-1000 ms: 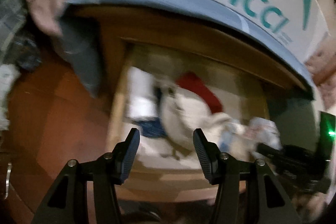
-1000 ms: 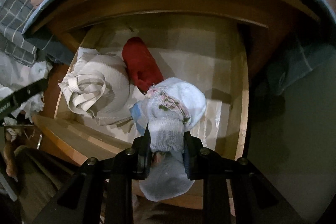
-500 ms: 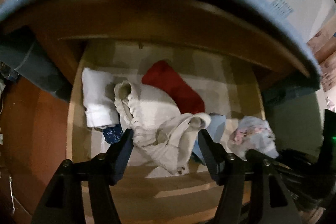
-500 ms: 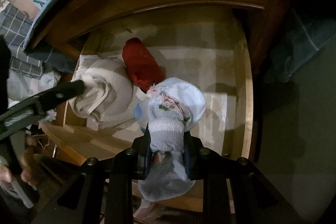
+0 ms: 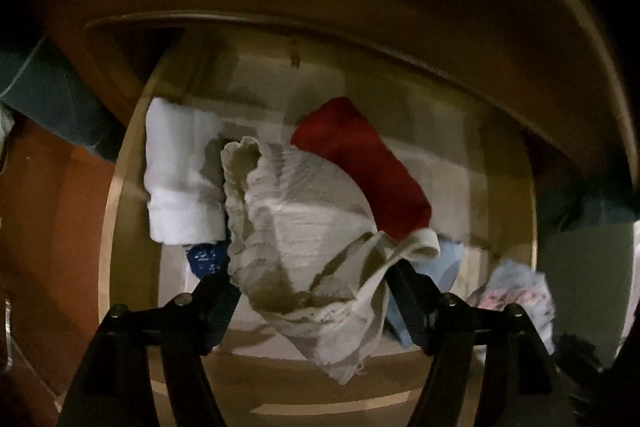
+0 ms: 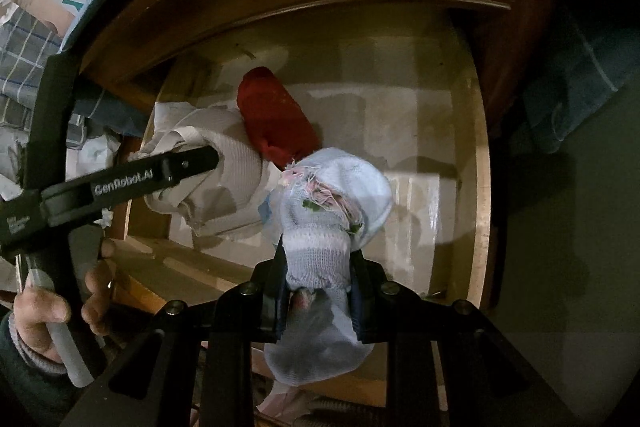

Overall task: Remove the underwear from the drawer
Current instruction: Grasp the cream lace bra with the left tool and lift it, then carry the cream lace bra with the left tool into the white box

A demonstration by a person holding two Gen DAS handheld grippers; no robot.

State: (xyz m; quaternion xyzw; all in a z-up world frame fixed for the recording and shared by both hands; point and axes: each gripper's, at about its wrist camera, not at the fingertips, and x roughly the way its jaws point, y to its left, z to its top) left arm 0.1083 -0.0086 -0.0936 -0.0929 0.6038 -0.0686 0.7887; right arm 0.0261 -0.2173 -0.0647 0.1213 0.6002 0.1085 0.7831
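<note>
My left claw (image 5: 314, 301) hung with its jaws opening, the cream ribbed underwear (image 5: 304, 227) lying between the fingers but not yet pinched, so far as I could tell. That garment sat in the near left part of the drawer (image 5: 120, 211), heaped rather than flat, its long run slanting from the frilled edge at far left to the loose band at near right, and it lay straight ahead of my left fingers. My right claw (image 6: 318, 291) was clamped on a pale blue knitted piece (image 6: 332, 211), held up above the drawer's near middle. Seen from the right wrist, my left claw (image 6: 176, 171) was touching the cream heap, so the left was plainly the nearer one. A red roll (image 5: 364, 163) pressed against the heap's far right side and a white folded cloth (image 5: 180, 171) lay to its left, both close enough to snag, I judged
</note>
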